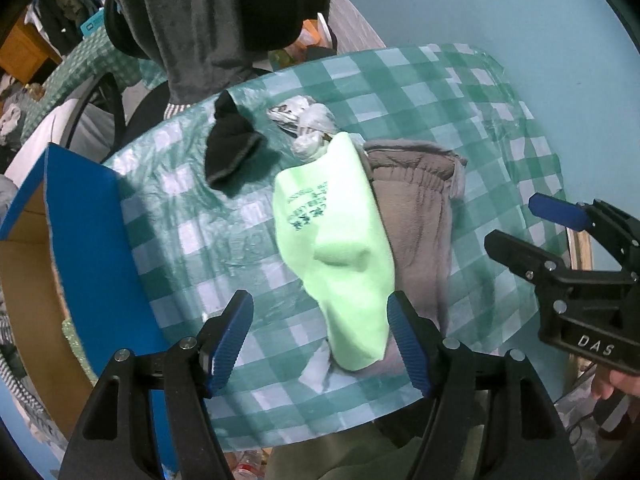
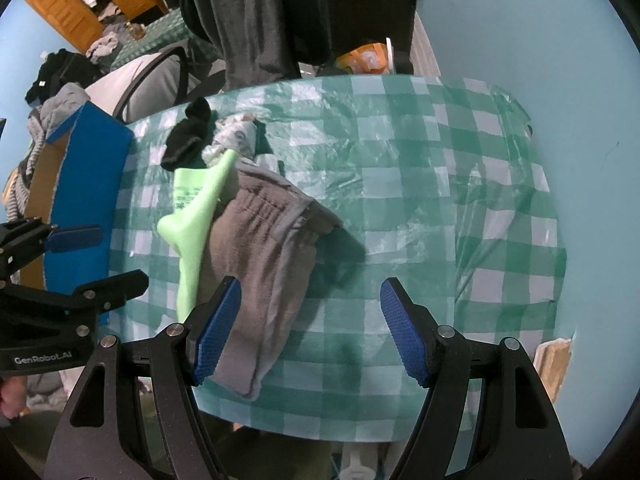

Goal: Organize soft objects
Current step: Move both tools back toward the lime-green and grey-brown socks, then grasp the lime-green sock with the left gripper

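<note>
The counter (image 2: 400,184) is covered with a green-and-white checked plastic sheet. Directly on it lie grey pants (image 2: 264,264), a light-green cloth (image 1: 340,248) overlapping the pants' left edge, a black sock (image 1: 230,148), and a crumpled patterned cloth (image 1: 304,124) beside the sock.

Reading "DAS" in white letters on the black body of the right hand-held gripper (image 1: 560,216), seen in the left wrist view past the bench's right edge. Reading "GenRobot_AI" in white on the black body of the left hand-held gripper (image 2: 96,256), seen in the right wrist view beside the bench's left edge. Showing dark green printed characters on the light green cloth (image 1: 332,240) lying near the middle of the bench (image 1: 460,92), too blurred and small for reading. Finding no other legible text.
</note>
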Demonstrator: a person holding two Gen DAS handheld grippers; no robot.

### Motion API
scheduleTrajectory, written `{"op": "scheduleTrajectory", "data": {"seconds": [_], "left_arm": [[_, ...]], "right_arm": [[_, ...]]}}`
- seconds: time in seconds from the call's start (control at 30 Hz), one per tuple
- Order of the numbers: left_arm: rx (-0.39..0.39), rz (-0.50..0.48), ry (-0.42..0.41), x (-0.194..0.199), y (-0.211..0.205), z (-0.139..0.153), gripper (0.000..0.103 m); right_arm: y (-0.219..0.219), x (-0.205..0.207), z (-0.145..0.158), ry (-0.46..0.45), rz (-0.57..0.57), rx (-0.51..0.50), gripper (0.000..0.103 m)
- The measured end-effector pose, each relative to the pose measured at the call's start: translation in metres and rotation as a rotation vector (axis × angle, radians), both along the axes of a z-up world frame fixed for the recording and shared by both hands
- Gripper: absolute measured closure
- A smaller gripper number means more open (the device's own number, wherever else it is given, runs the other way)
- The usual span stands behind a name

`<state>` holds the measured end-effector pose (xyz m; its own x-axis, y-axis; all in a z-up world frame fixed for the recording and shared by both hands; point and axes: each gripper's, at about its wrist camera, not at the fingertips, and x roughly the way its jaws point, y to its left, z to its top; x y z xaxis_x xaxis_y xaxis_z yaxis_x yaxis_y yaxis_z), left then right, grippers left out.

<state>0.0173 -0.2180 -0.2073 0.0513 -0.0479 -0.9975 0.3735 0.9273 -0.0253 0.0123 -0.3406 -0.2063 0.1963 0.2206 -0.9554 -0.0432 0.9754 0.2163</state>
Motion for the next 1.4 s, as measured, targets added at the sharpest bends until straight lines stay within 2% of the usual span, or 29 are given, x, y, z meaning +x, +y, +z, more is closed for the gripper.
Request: {"op": "scheduleTrajectory", "data": {"seconds": [0.1, 0.63, 0.67, 0.73, 0.77, 0.83, 0.93, 1.0, 1.13, 1.2, 1.4], "left_arm": [[-0.005, 0.002, 0.005, 0.001, -0.006, -0.004, 0.027], [0.022, 0.020, 0.061, 0.008, -0.029, -0.043, 0.027], [0.022, 0.022, 0.064, 0.008, -0.029, -0.045, 0.029], [0.013, 0.029, 0.072, 0.008, -0.027, -0.045, 0.049], [0.005, 0.034, 0.081, 0.008, -0.025, -0.045, 0.053], [-0.021, 0.042, 0.097, 0.008, -0.023, -0.046, 0.069], [-0.039, 0.043, 0.096, 0.008, -0.020, -0.042, 0.082], [-0.055, 0.047, 0.095, 0.008, -0.017, -0.038, 0.087], [-0.076, 0.057, 0.093, 0.012, -0.008, -0.033, 0.088], [-0.085, 0.063, 0.091, 0.013, -0.007, -0.030, 0.088], [-0.090, 0.084, 0.085, 0.018, 0.007, -0.027, 0.094]], "right_arm": [[-0.005, -0.001, -0.005, 0.011, -0.008, 0.003, 0.030], [-0.022, -0.005, -0.007, 0.029, -0.005, -0.002, 0.030], [-0.022, -0.005, -0.007, 0.030, -0.004, -0.002, 0.030], [-0.023, -0.006, -0.007, 0.031, 0.000, 0.000, 0.030], [-0.022, -0.006, -0.007, 0.031, 0.001, 0.000, 0.030], [-0.020, -0.004, -0.008, 0.034, 0.004, 0.003, 0.030], [-0.015, -0.003, -0.011, 0.040, 0.013, 0.011, 0.030], [-0.012, -0.003, -0.013, 0.043, 0.021, 0.021, 0.030], [-0.003, 0.000, -0.018, 0.054, 0.035, 0.049, 0.030], [0.001, 0.001, -0.022, 0.061, 0.039, 0.069, 0.026], [0.013, 0.003, -0.030, 0.082, 0.041, 0.097, 0.025]]}}
